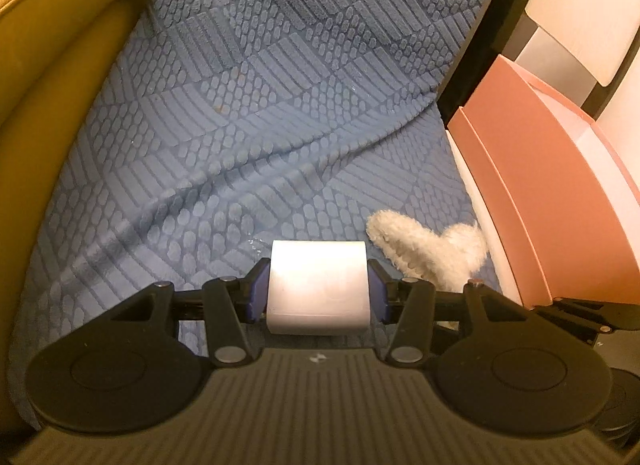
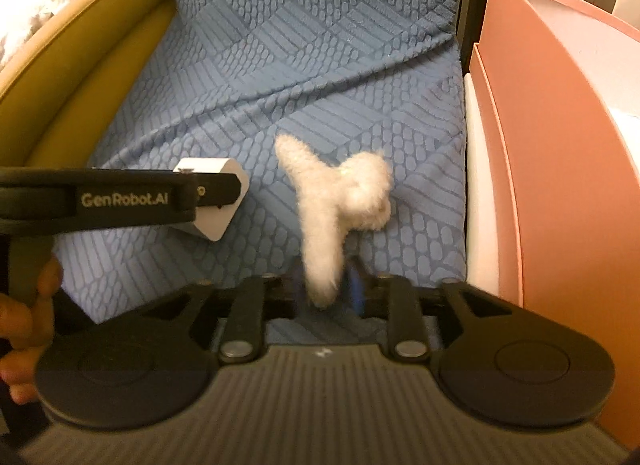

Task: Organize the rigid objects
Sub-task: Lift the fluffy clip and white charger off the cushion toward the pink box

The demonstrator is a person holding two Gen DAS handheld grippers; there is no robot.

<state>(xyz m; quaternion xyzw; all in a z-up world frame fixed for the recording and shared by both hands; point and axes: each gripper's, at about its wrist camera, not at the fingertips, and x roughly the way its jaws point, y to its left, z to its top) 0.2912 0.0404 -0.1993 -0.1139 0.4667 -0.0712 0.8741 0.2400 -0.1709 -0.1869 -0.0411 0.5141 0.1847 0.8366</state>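
Where a blue textured blanket [image 1: 248,113] lies, a pink box [image 1: 552,193] stands beside.

Warm dim indoor light, soft shadows in blanket [image 1: 256,113] folds. Fisheye bends edges. Fuzzy toy [image 2: 336,205] motion-blurred in right view; left view sharp.

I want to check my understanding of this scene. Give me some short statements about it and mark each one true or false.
1. The left hand-held gripper holds a white block. True.
2. The fluffy white toy lies inside the pink box. False: it is over the blue blanket, outside the box.
3. The blanket is plain and smooth. False: it has a raised pattern and folds.
4. The pink box stands right of the blanket. True.
5. The right hand-held gripper has the toy's end between its fingers. True.
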